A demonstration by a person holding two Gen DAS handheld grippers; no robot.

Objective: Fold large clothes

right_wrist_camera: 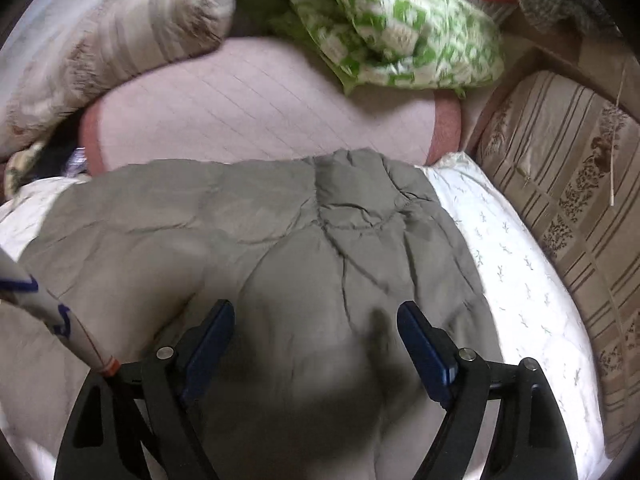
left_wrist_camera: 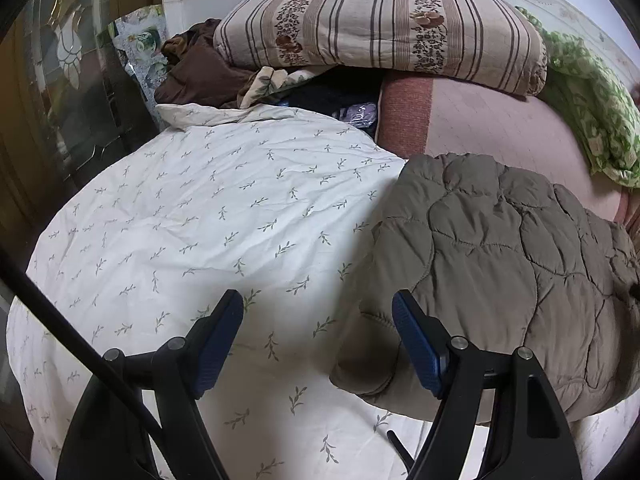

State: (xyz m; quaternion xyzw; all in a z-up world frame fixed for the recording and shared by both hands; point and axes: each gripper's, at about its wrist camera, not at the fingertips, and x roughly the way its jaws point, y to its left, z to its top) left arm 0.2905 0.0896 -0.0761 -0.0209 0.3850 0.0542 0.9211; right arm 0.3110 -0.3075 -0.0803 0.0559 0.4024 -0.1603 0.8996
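Observation:
A grey-brown quilted jacket (left_wrist_camera: 500,264) lies folded in a thick bundle on a white bedspread with small leaf sprigs (left_wrist_camera: 200,216). In the left wrist view it sits to the right, its near corner just past the right finger. My left gripper (left_wrist_camera: 318,312) hangs open over the bare bedspread with nothing between its blue pads. In the right wrist view the jacket (right_wrist_camera: 280,240) fills the middle, and my right gripper (right_wrist_camera: 316,320) hovers open above it, jaws wide, pads clear of the fabric.
A striped floral folded quilt (left_wrist_camera: 380,24) and a green-patterned blanket (right_wrist_camera: 392,28) lie at the back on a pink mat (right_wrist_camera: 260,112). Brown clothes (left_wrist_camera: 200,72) are heaped at the back left. Another striped quilt (right_wrist_camera: 568,168) borders the right. A glass door (left_wrist_camera: 60,80) stands left.

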